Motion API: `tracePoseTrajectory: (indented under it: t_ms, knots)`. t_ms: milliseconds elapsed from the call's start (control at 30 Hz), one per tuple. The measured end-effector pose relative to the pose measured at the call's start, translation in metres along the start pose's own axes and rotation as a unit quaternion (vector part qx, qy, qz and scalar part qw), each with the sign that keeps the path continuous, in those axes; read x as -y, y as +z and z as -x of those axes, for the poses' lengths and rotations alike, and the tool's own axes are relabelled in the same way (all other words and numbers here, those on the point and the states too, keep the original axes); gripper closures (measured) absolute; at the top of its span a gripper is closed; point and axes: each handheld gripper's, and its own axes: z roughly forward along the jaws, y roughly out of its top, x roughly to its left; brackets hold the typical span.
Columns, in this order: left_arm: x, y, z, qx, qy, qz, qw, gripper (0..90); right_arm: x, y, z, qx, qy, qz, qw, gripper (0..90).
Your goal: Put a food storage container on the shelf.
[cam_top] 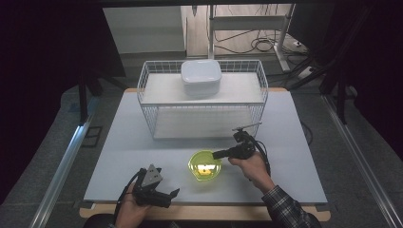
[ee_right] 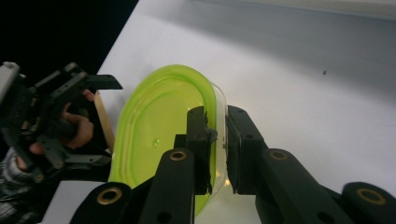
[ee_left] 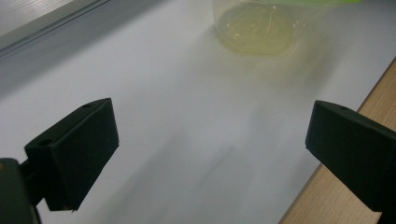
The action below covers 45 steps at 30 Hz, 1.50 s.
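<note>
The right gripper (ee_right: pixel 216 149) is pinching the rim of a yellow-green translucent bowl (cam_top: pixel 204 166), its fingers (ee_right: pixel 198 140) nearly closed on the wall. The bowl is sitting upright, mouth up, near the front middle of the white tabletop (cam_top: pixel 285 142). No writing is readable on it. The left gripper (ee_left: pixel 210 149) is hovering beside the front edge, fingers (ee_left: pixel 74 154) spread wide and empty. A white lidded container (cam_top: pixel 201 76) is sitting on a wire rack (cam_top: pixel 147 85) behind.
</note>
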Motion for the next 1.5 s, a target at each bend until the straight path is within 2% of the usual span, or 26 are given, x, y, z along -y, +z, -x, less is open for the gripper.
tracePoseTrajectory:
  t_ms: [33,233,600,800,1033,1500]
  knots:
    - [0.0,0.0,0.0,0.0,-0.001,0.0,1.0,2.3,0.001,-0.001,-0.001,-0.012,0.007,0.004,0.9999,81.4]
    - [0.0,0.0,0.0,-0.001,-0.001,0.001,1.0,2.3,0.001,-0.006,-0.006,0.0,-0.006,0.012,0.9999,81.7]
    - [0.0,-0.002,-0.003,-0.006,-0.011,0.013,0.9998,2.3,-0.001,-0.024,-0.011,-0.011,-0.005,0.044,0.999,81.7]
    - [0.0,-0.003,-0.004,-0.006,-0.014,0.016,0.9997,2.2,-0.007,-0.039,-0.019,-0.016,-0.005,0.063,0.9979,81.8]
    - [0.0,-0.004,-0.005,-0.009,-0.018,0.018,0.9996,2.0,-0.019,-0.058,-0.033,-0.025,-0.008,0.081,0.9964,81.7]
    - [0.0,-0.002,-0.004,-0.008,-0.015,0.014,0.9998,2.0,-0.044,-0.081,-0.06,-0.026,-0.028,0.102,0.994,81.8]
